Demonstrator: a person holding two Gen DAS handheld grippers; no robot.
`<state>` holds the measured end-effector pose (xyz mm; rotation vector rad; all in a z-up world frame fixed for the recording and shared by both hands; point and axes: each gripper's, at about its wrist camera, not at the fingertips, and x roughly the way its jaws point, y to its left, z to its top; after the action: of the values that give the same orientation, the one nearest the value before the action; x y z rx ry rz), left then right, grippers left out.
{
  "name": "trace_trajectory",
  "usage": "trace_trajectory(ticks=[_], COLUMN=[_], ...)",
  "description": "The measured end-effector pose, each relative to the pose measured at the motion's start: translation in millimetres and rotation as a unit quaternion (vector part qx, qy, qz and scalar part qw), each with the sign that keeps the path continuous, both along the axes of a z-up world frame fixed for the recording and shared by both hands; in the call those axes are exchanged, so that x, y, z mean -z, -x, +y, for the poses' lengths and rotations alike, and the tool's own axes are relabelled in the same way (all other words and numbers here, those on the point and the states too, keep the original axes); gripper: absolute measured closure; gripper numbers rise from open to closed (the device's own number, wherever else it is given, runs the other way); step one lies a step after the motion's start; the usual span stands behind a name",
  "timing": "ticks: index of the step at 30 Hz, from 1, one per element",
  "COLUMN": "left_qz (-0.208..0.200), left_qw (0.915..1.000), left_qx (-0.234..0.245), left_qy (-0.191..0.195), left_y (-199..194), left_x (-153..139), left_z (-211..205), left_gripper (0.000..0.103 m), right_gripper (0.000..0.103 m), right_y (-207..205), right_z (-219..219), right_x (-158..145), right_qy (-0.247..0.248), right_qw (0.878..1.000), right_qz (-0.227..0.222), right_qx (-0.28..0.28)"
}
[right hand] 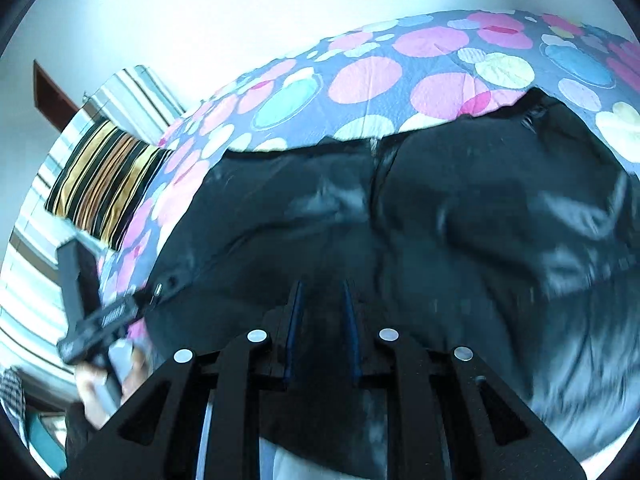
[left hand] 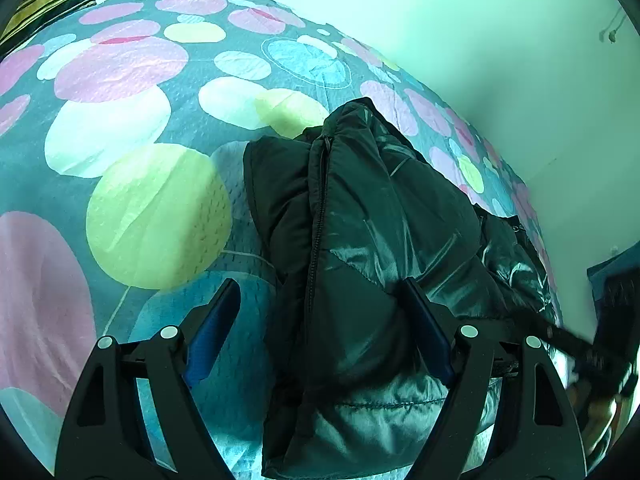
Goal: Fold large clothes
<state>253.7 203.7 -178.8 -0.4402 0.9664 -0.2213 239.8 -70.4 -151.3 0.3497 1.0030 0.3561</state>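
Item: black padded jacket [left hand: 360,240], lying on a bedspread [left hand: 132,128] printed with pink, yellow and blue circles.

Hidden or unclear: in the right wrist view the jacket [right hand: 440,240] is blurred towards the lower right, and its near hem is cut off by the frame. The right gripper [right hand: 322,320] has its jaws narrowly apart with dark cloth between them; whether the pads actually pinch it cannot be told.

Views compared: only the left wrist view shows the zip running from the lower centre up the frame, which is the bundle's long axis. The left gripper [left hand: 320,316] stands wide apart astride the jacket's near end. Only the right wrist view shows a hand [right hand: 108,376] at lower left. A striped pillow [right hand: 104,184] lies at left.
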Motion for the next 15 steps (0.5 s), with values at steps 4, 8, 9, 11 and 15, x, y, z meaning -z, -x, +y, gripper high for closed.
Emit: trace_trajectory(ticks=[4, 8, 9, 11, 15], left_qz=[0.002, 0.007, 0.008, 0.010, 0.019], left_qw=[1.0000, 0.9999, 0.9999, 0.9999, 0.9994], left_qx=[0.003, 0.005, 0.005, 0.006, 0.012], left_qy=[0.002, 0.006, 0.006, 0.008, 0.028], left_y=[-1, -4, -5, -8, -14], left_x=[1, 5, 6, 7, 13], left_z=[-1, -5, -7, -9, -12], left_gripper=[0.021, 0.021, 0.021, 0.021, 0.021], right_gripper=[0.083, 0.083, 0.083, 0.084, 0.085], right_y=[13, 4, 1, -1, -3], right_z=[8, 12, 13, 13, 11], right_x=[7, 30, 36, 41, 47], right_qy=[0.016, 0.024, 0.026, 0.029, 0.017], right_qw=[1.000, 0.999, 0.999, 0.999, 0.999], right_qz=[-0.004, 0.021, 0.026, 0.028, 0.033], right_qx=[-0.006, -0.009, -0.011, -0.014, -0.015])
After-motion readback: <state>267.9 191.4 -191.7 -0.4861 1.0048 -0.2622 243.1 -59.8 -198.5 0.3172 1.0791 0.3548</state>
